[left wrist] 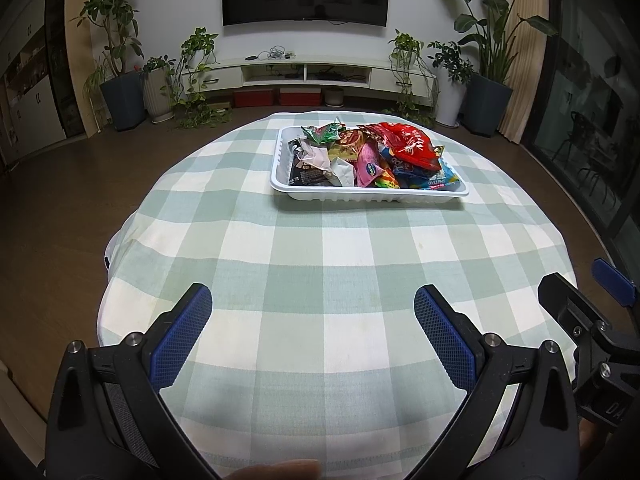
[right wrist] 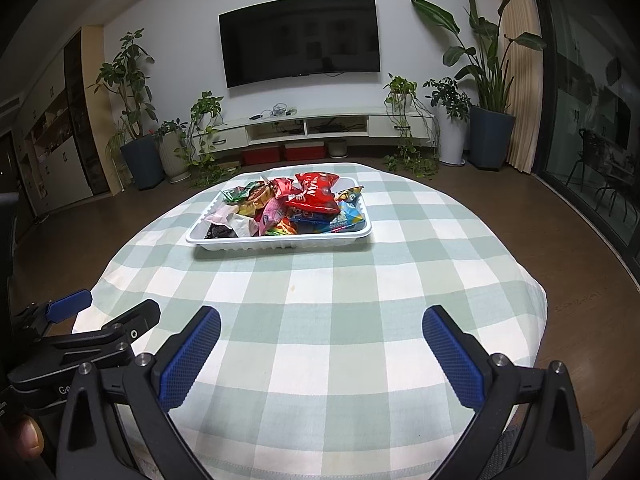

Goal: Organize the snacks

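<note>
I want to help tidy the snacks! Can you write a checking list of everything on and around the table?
Surface: round table, green-and-white checked cloth.
Job's things: snack packets heaped in a white tray.
Clutter: nothing seen on the cloth.
Grippers: left gripper and right gripper both open, empty, near the table's edge.
Cables: tangle on the TV shelf.
Surroundings: wall TV, potted plants, glass door.

wall: white, TV (right wrist: 300, 38) | floor: brown wood (right wrist: 560, 240) | potted plants (right wrist: 486, 80) flank console (right wrist: 320, 126)
</note>
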Available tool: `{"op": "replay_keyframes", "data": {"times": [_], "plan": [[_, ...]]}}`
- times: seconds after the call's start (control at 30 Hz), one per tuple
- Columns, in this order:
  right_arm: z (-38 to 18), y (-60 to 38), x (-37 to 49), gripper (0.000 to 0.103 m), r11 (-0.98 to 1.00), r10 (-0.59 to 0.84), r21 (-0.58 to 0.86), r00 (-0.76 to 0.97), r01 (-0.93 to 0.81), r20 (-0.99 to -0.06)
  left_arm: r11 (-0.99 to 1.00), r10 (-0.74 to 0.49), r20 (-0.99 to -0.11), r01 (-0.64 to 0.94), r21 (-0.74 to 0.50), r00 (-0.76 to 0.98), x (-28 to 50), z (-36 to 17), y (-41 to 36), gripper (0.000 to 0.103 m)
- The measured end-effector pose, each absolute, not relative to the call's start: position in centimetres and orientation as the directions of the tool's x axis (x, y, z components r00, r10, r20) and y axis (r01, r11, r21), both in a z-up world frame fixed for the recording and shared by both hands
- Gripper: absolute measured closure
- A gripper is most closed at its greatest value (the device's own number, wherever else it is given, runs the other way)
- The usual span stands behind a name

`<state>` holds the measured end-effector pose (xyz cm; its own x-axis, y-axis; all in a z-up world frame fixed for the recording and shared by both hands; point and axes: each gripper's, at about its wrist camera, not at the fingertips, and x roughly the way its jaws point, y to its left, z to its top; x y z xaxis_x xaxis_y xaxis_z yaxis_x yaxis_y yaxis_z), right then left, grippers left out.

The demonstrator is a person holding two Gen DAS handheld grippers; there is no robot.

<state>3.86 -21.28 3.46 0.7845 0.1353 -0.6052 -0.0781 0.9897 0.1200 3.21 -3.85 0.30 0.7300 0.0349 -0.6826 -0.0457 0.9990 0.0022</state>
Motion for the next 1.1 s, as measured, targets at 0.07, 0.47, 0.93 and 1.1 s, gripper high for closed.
{"op": "replay_keyframes", "data": {"times": [0.07,0.47,0.93,1.1], "plan": [[3.47,-21.27,3.87,0.0,0.99,0.135,0.119,0.785,-0.078,-0.605,0.999,0.034,-0.683,-0.045,0.001,0.73,3.21,0.26,-3.82,0.0],[3.49,-21.23,3.76,0.0,0.99,0.135,0.12,0.784,-0.078,-0.606,0.999,0.034,-0.684,-0.045,0.001,0.729,3.12,0.24,-3.85,0.0],[3.48,-21.12,3.6,0.0,0.99,0.137,0.119,0.782,-0.08,-0.608,0.999,0.034,-0.684,-0.045,0.001,0.729,3.07,0.23,-3.88,0.0],[3.52,-21.13,3.59,0.0,0.99,0.137,0.119,0.781,-0.08,-0.61,0.999,0.034,-0.684,-0.047,0.0,0.729,3.07,0.28,-3.88,0.0]]}}
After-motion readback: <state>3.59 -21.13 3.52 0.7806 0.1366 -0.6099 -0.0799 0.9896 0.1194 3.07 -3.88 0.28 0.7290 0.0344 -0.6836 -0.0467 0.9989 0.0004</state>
